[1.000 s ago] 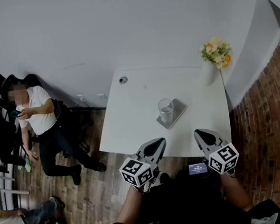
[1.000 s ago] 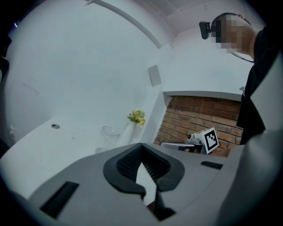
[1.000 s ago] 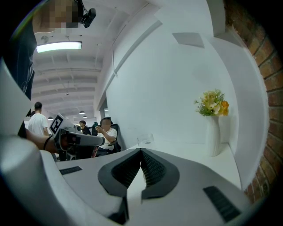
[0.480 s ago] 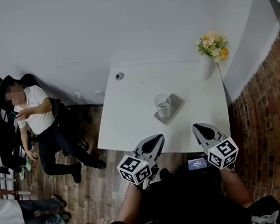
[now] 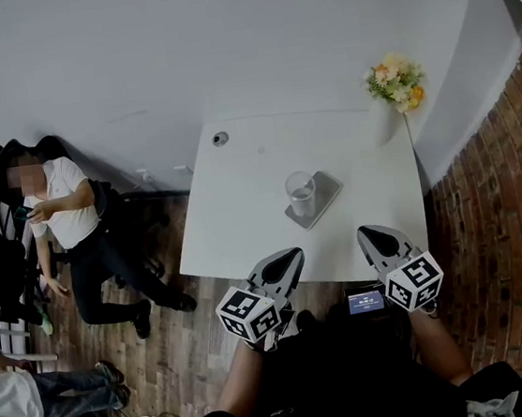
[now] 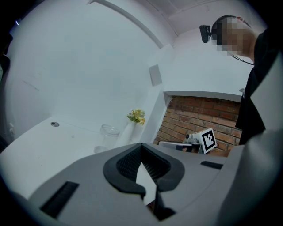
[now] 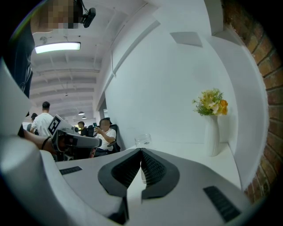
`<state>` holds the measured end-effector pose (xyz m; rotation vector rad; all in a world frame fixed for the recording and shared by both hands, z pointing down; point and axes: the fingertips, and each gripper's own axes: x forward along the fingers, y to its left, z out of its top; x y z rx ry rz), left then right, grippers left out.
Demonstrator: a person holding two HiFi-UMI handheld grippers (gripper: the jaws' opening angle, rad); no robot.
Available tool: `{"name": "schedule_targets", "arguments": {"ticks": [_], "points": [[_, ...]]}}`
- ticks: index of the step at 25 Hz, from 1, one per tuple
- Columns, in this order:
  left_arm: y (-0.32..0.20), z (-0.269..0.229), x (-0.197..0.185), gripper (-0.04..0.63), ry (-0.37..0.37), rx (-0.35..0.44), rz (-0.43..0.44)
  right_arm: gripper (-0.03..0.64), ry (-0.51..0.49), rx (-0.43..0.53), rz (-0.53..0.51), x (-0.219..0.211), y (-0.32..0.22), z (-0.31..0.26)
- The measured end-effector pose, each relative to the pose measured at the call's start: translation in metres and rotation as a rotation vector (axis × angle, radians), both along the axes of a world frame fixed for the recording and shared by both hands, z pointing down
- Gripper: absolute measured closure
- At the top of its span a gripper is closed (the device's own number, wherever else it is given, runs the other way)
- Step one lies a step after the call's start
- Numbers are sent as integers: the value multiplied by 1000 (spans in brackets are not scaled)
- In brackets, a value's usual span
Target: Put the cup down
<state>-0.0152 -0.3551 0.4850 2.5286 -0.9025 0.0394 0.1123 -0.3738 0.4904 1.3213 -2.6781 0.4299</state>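
White table (image 5: 244, 224) stands against the far wall, with a brick wall to its right. A seated person (image 5: 66, 217) is on the floor side, far left.

Both forearms reach in from the near side, roughly parallel, with the grippers pointing toward the far wall and tipped slightly down.

Left gripper (image 5: 291, 259): tips at the near table edge, jaws closed tip to tip, nothing between them.

Right gripper (image 5: 368, 235): just over the near edge, jaws closed, empty.

Vase of flowers (image 5: 395, 82) stands in the far right corner of the table.

Grey coaster (image 5: 327, 192) lies mid-table.

Clear cup (image 5: 301, 194) stands upright on the coaster's left part, well apart from both grippers, beyond and between them.
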Motion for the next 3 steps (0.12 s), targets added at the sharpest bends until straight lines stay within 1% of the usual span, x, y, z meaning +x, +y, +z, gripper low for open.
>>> {"name": "schedule_targets", "arguments": {"ticks": [3], "points": [[-1,0,0,586,-1,1,-2,603,1,1,-2,-1,-1,-1]]}}
